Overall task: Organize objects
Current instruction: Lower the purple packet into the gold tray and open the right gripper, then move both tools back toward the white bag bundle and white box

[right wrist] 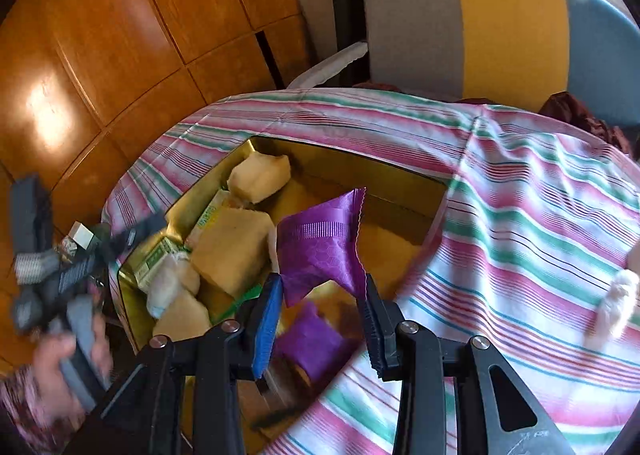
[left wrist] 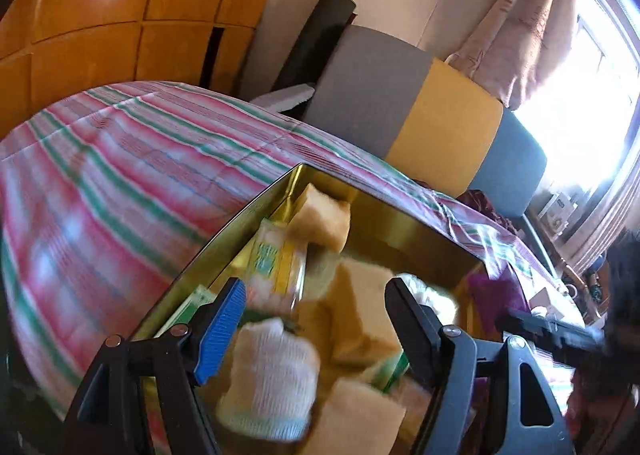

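A gold-lined box point(left wrist: 400, 211) point(right wrist: 360, 163) sits on the striped cloth. It holds several tan sponges point(left wrist: 362, 307) point(right wrist: 230, 245), green-and-white packets point(left wrist: 266, 255) point(right wrist: 154, 259) and a white gauze roll point(left wrist: 272, 371) point(right wrist: 170, 283). My left gripper point(left wrist: 316, 315) is open just above the gauze roll, jaws wide apart. My right gripper point(right wrist: 320, 291) is shut on a purple sachet point(right wrist: 322, 247) and holds it over the box. A second purple sachet point(right wrist: 310, 345) lies in the box below it.
A striped pink, green and white cloth point(left wrist: 120, 183) point(right wrist: 520, 223) covers the table. A grey, yellow and blue chair point(left wrist: 420, 111) point(right wrist: 480, 27) stands behind it. A white fluffy item point(right wrist: 616, 307) lies on the cloth at the right. A wooden wardrobe point(right wrist: 100, 35) is at the left.
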Demonstrator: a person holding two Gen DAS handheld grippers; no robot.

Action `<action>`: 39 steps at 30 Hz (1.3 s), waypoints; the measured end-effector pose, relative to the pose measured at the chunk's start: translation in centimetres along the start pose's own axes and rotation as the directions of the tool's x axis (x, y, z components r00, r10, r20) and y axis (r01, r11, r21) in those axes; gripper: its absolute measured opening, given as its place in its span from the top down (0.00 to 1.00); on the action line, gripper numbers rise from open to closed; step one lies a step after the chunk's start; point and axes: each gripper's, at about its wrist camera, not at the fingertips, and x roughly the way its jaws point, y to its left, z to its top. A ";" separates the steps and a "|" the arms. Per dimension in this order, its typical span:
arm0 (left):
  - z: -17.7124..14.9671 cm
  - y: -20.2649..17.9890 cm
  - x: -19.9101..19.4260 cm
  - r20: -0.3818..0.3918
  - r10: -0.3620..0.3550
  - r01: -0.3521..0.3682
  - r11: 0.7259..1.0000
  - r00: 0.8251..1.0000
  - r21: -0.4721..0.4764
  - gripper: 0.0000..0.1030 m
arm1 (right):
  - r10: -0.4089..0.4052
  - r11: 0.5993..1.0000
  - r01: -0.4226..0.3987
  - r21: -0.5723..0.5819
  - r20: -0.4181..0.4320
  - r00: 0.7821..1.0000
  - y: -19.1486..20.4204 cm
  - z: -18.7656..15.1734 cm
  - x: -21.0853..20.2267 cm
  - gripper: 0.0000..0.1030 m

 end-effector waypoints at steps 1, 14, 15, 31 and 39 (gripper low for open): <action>-0.3 0.0 -0.2 -0.003 -0.001 0.001 1.000 1.000 0.002 0.29 | 0.004 1.000 -0.004 0.004 -0.003 1.000 0.2 0.4 0.4 0.63; -1.9 0.0 -0.9 -0.034 0.005 -0.005 1.000 0.999 0.019 0.29 | 0.024 0.992 -0.014 0.122 -0.080 0.996 1.4 5.4 9.2 0.63; -2.0 0.1 -0.9 -0.035 0.009 -0.008 1.000 0.999 0.018 0.29 | 0.025 0.991 -0.014 0.131 -0.086 0.996 1.5 5.6 9.7 0.63; -2.2 -0.3 -1.0 -0.048 -0.010 0.011 1.000 0.999 0.016 0.29 | -0.005 0.997 0.009 0.079 -0.050 0.999 2.4 5.1 8.0 0.53; -2.6 -2.0 -1.6 -0.040 -0.034 0.037 0.997 0.999 0.065 0.29 | -0.014 0.998 0.013 0.056 0.005 1.000 1.8 3.0 3.1 0.47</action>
